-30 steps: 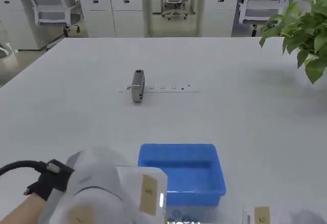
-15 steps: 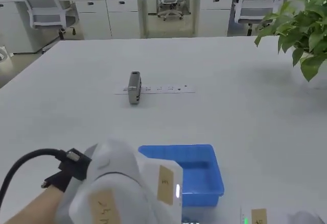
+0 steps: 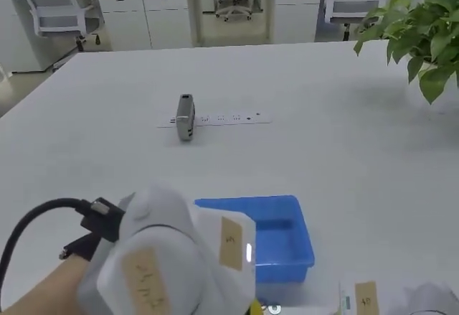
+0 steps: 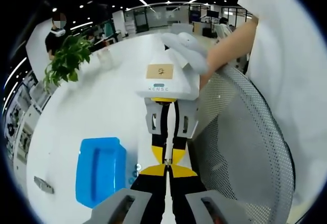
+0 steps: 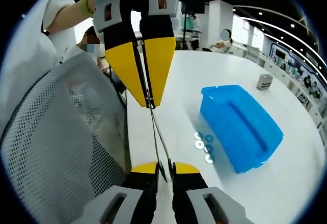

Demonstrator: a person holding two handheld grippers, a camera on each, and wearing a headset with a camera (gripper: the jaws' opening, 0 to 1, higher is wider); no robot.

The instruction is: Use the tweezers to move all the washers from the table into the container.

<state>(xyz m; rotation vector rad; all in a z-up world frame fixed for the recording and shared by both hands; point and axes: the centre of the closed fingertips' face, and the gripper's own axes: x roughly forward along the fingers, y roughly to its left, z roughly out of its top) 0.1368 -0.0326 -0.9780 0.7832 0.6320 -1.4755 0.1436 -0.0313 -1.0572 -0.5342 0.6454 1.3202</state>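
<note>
The thin metal tweezers (image 5: 156, 137) stretch between both grippers. My right gripper (image 5: 164, 172) is shut on their near end. My left gripper (image 5: 149, 102) comes down from the top of the right gripper view, its yellow jaws shut on the far end. In the left gripper view, my left gripper (image 4: 166, 166) meets the right gripper (image 4: 165, 157) almost tip to tip. Several washers (image 5: 203, 142) lie on the white table beside the blue container (image 5: 240, 124). In the head view the left gripper's white body (image 3: 172, 265) covers the container's (image 3: 280, 232) near left corner, and one washer (image 3: 272, 308) shows in front of it.
A power strip (image 3: 222, 119) with a grey adapter (image 3: 186, 116) lies mid-table. A potted plant (image 3: 416, 35) stands at the far right. A mesh chair back (image 4: 245, 147) is close beside the grippers at the table's near edge. Desks and chairs stand beyond the table.
In the head view the left gripper has risen and shifted right, across the container's near left corner. The camera has moved a little; the container and power strip lie as before.
</note>
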